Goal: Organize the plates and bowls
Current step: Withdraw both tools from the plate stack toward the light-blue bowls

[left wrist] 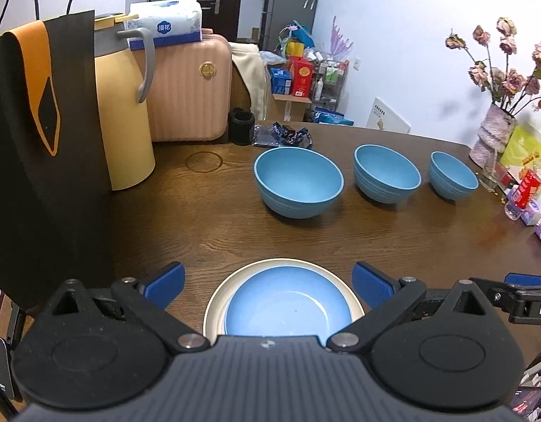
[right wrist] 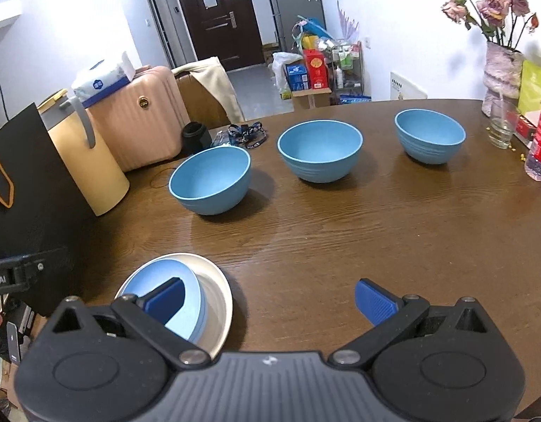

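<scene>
Three bowls: the large bowl (right wrist: 210,179), the middle bowl (right wrist: 320,150) and the small bowl (right wrist: 430,136) stand apart in a row across the far half of the tabletop (right wrist: 323,239), none nested.
Plates: a blue plate (left wrist: 288,304) lies inside a cream plate (left wrist: 214,302) at the near edge, so that part looks done.
Left claw (left wrist: 268,286): spread wide, empty, poised over the plate stack.
Right claw (right wrist: 270,300): spread wide, empty, above bare wood just right of the plates.
Step in hand: probably the turn from plates to bowls.
Next move: likely a reach to one bowl's rim, one finger inside and one outside, then a lift clear of its neighbours.
Left view only: the plates seen whole and centred; the right claw's tip at the far right edge.
Right view only: the gaps between bowls, more evenly; here its own finger covers part of the blue plate.
</scene>
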A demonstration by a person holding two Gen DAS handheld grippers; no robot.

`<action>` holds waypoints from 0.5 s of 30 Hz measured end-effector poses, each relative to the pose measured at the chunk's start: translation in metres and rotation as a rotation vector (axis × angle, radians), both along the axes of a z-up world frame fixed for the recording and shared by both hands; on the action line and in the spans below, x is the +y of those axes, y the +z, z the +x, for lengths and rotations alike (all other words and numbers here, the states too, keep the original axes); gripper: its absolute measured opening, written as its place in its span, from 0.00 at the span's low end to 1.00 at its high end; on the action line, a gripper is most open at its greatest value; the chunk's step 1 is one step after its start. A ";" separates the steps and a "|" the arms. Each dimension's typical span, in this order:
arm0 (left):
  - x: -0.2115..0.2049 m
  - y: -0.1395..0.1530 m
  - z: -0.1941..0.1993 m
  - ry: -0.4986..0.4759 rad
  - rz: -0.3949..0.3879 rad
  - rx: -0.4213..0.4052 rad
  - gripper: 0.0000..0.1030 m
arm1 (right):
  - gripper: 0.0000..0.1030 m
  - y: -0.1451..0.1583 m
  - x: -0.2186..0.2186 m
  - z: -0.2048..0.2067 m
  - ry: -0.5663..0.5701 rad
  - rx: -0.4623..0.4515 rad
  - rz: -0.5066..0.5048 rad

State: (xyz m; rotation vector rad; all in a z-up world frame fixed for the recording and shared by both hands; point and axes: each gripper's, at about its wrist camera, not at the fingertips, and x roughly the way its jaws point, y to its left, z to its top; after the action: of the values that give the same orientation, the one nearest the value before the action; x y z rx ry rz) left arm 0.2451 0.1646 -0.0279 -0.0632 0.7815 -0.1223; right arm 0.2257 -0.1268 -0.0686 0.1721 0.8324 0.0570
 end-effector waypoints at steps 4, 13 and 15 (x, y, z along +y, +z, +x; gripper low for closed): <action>-0.004 0.000 0.009 0.009 0.002 0.022 1.00 | 1.00 0.001 0.002 0.013 0.014 0.006 -0.006; -0.014 0.005 0.043 0.051 0.008 0.067 1.00 | 1.00 0.003 0.003 0.045 0.056 0.021 -0.007; -0.016 0.007 0.051 0.061 0.013 0.068 1.00 | 1.00 0.005 0.003 0.053 0.063 0.022 -0.008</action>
State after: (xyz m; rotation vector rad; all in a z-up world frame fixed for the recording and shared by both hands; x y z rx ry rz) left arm 0.2962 0.1485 -0.0208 -0.0785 0.8471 -0.0577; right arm 0.2787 -0.1236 -0.0639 0.1391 0.8594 0.1116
